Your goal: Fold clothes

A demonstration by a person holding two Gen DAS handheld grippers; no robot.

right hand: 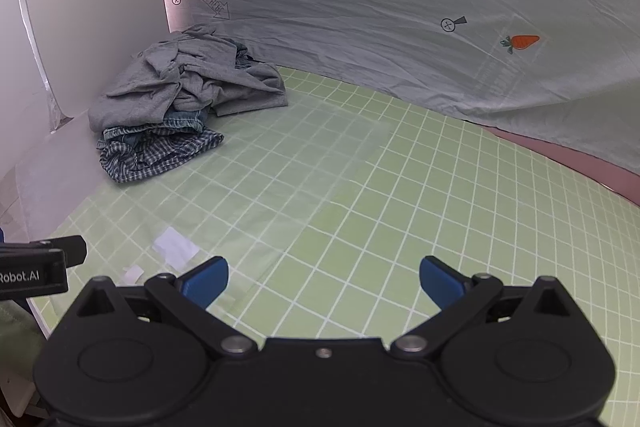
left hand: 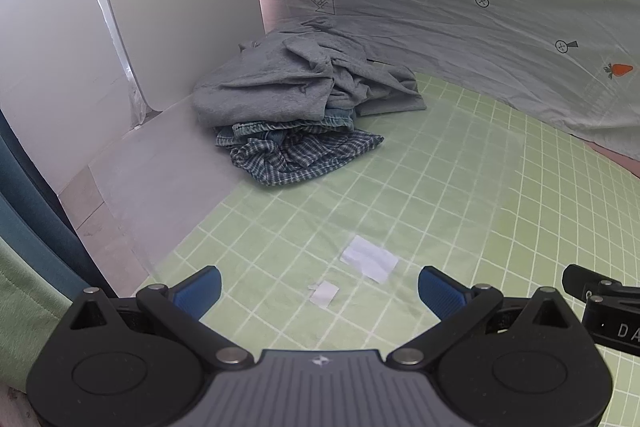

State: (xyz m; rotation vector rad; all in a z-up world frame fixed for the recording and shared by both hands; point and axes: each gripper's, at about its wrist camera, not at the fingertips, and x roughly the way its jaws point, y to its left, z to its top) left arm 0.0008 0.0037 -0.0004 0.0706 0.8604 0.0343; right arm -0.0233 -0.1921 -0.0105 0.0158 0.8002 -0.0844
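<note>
A heap of clothes lies in the far left corner of the green checked mat [left hand: 460, 195] [right hand: 400, 211]. On top is a crumpled grey garment [left hand: 280, 83] [right hand: 180, 83], under it blue denim [left hand: 280, 131] [right hand: 176, 125], and at the bottom a blue plaid shirt [left hand: 296, 159] [right hand: 160, 157]. My left gripper [left hand: 320, 293] hovers over the near edge of the mat, open, with nothing between its blue pads [left hand: 200, 293]. My right gripper [right hand: 324, 283] hangs beside it to the right, also open and holding nothing. Both are well short of the heap.
A pale sheet printed with carrots and arrows [left hand: 460, 7] [right hand: 400, 27] hangs along the back. A white wall [left hand: 160, 7] closes the left side. Two white paper scraps [left hand: 370, 259] [left hand: 324, 293] [right hand: 176, 247] lie on the mat near my left gripper.
</note>
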